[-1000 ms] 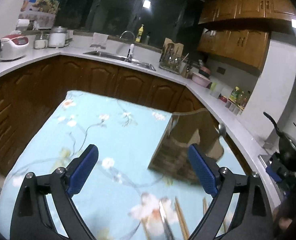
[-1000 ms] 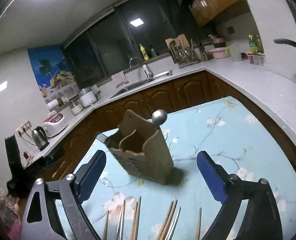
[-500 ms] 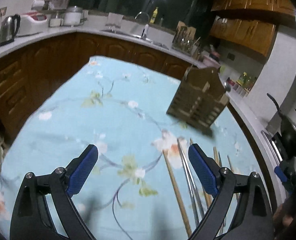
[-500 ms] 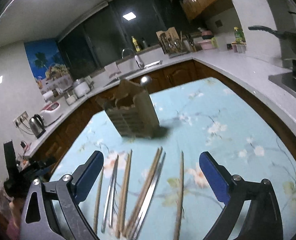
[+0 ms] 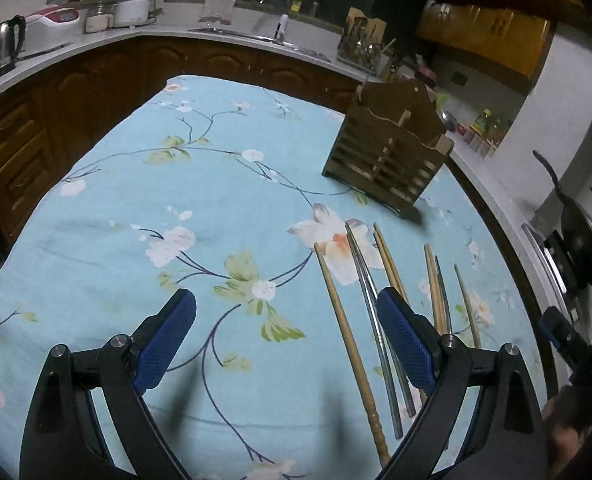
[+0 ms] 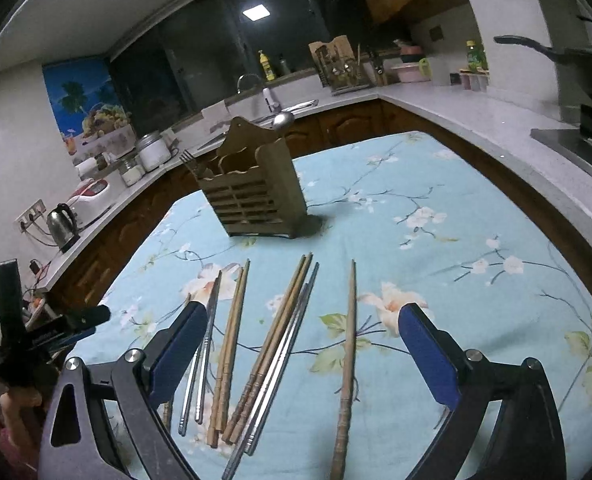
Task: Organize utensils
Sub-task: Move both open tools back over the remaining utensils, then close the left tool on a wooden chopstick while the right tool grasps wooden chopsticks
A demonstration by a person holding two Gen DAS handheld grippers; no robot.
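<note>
A slatted wooden utensil holder (image 6: 256, 196) stands on the floral blue tablecloth (image 6: 435, 264); a fork (image 6: 188, 159) and a spoon (image 6: 283, 120) stick out of it. It also shows in the left wrist view (image 5: 387, 152). Several wooden and metal chopsticks (image 6: 284, 332) lie side by side in front of it, also in the left wrist view (image 5: 379, 312). One wooden chopstick (image 6: 347, 360) lies apart to the right. My right gripper (image 6: 301, 344) is open and empty above the chopsticks. My left gripper (image 5: 286, 332) is open and empty, left of the chopsticks.
The tablecloth (image 5: 156, 208) covers the table. Dark wood cabinets and a white counter (image 5: 232, 34) curve around it, with a sink (image 6: 292, 106), a kettle (image 6: 62, 222) and a rice cooker (image 5: 54, 26). A black pan (image 5: 583, 248) sits on the stove at right.
Both grippers have pulled back from the holder and tilted down. The holder now stands farther off and the chopsticks lie in full view. Both grippers stayed open.
</note>
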